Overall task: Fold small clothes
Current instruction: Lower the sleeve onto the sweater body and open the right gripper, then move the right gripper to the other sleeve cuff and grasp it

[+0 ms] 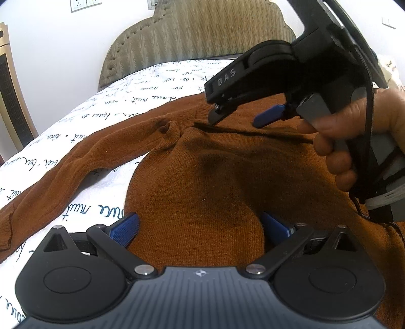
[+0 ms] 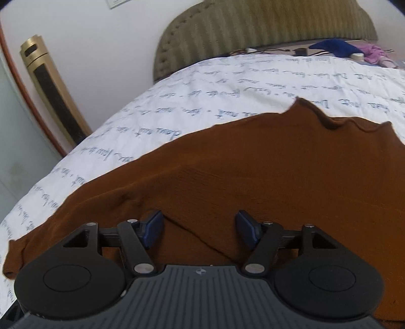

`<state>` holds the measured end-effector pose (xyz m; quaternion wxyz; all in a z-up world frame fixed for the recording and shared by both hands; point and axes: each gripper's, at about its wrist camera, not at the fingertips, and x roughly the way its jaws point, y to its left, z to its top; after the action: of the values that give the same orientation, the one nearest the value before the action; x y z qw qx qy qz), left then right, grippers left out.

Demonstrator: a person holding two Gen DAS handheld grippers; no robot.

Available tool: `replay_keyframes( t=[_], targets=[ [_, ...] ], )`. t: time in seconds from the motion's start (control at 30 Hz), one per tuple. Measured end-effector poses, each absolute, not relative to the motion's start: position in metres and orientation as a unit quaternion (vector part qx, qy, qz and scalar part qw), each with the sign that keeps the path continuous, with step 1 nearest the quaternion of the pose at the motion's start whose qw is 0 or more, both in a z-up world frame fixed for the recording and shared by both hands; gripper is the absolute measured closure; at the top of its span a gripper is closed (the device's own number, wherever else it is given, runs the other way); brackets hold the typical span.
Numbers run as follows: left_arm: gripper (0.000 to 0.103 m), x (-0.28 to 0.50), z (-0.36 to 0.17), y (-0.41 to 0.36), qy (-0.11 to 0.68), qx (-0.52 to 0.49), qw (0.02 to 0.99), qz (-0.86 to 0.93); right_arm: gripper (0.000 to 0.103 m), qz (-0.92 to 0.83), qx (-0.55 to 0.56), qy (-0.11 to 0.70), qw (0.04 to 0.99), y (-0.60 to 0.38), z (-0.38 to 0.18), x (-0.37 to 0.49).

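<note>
We judged the fold barely begun: the brown sweater lay on the bed, one sleeve still outstretched, and our left tool and right tool gaped, gripping nothing.

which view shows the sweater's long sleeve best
The left wrist view: the brown sweater's sleeve stretches fully across the sheet. The right wrist view shows it foreshortened along the sweater's edge, down to the cuff.

Before you, a bed under a white sheet printed with dark script, olive chevron-padded headboard, plain white wall, tall gold tower fan, white wall sockets.
</note>
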<state>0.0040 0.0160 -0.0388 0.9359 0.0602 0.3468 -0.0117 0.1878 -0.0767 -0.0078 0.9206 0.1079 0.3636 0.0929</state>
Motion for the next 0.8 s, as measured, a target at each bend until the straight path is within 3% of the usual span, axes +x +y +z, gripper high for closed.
replay_keyframes(
  t=[0.2, 0.5, 0.8],
  targets=[
    [0.000, 0.004, -0.039, 0.017, 0.346, 0.061, 0.936, -0.011, 0.019, 0.076, 0.091, 0.326, 0.938, -0.079, 0.009, 0.163],
    [0.000, 0.004, -0.040, 0.017, 0.346, 0.061, 0.936, -0.011, 0.003, -0.006, 0.038, 0.329, 0.943, -0.086, 0.009, 0.104],
    [0.000, 0.004, -0.040, 0.017, 0.347, 0.061, 0.936, -0.011, 0.001, -0.025, 0.056, 0.330, 0.942, -0.098, -0.002, 0.077]
  ],
)
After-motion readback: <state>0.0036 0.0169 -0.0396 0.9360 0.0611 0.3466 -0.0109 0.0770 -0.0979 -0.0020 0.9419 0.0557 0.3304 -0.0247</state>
